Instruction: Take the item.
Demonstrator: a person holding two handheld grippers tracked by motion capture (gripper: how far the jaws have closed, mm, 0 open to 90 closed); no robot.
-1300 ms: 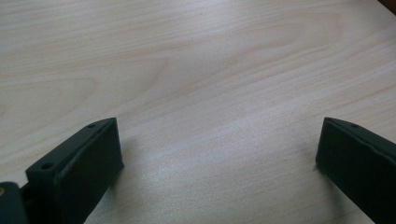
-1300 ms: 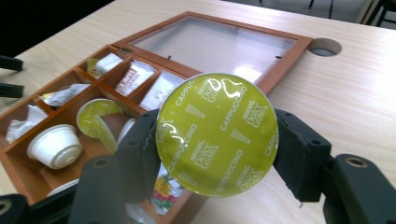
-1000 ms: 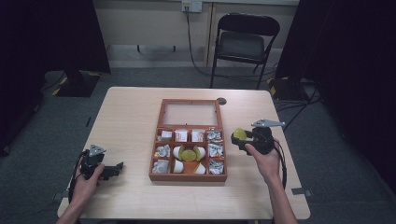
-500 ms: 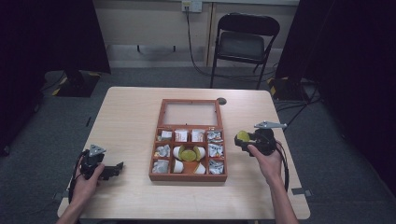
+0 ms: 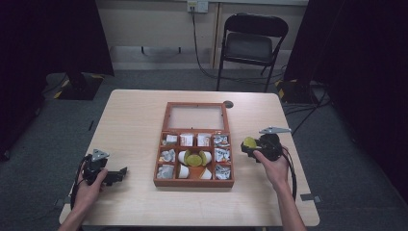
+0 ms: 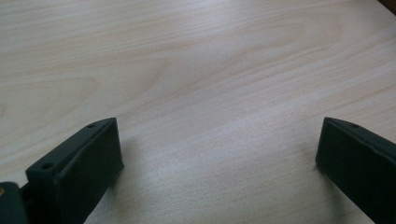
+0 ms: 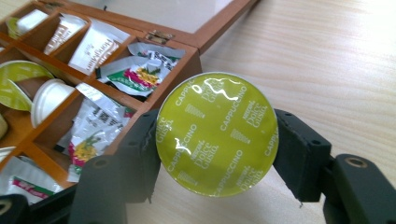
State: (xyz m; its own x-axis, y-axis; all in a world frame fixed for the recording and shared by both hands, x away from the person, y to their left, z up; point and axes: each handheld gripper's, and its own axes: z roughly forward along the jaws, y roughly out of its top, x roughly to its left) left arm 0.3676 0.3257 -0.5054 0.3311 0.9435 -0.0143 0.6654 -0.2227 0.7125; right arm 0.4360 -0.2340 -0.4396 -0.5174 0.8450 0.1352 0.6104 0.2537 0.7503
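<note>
A wooden compartment box (image 5: 195, 181) with its lid laid open sits mid-table, holding sachets and coffee capsules (image 5: 194, 159). To its right my right gripper (image 5: 248, 147) is shut on a green-lidded cappuccino capsule (image 7: 217, 134), pinched by its sides just beside the box's right wall (image 7: 173, 84). The capsule (image 5: 248, 143) shows green in the high view too. Far to the left, near the table's front left corner, my left gripper (image 5: 120, 174) rests open over bare wood, its jaws wide apart with nothing between them (image 6: 217, 154).
The box's compartments hold foil sachets (image 7: 135, 70) and white capsules (image 7: 49, 98). A folding chair (image 5: 252, 43) stands beyond the table's far edge. A small dark disc (image 5: 227, 104) lies on the table behind the box. Bare tabletop (image 5: 134, 125) lies left of the box.
My right gripper with the capsule has drifted slightly toward me and lower beside the box. The left gripper has stayed put.
</note>
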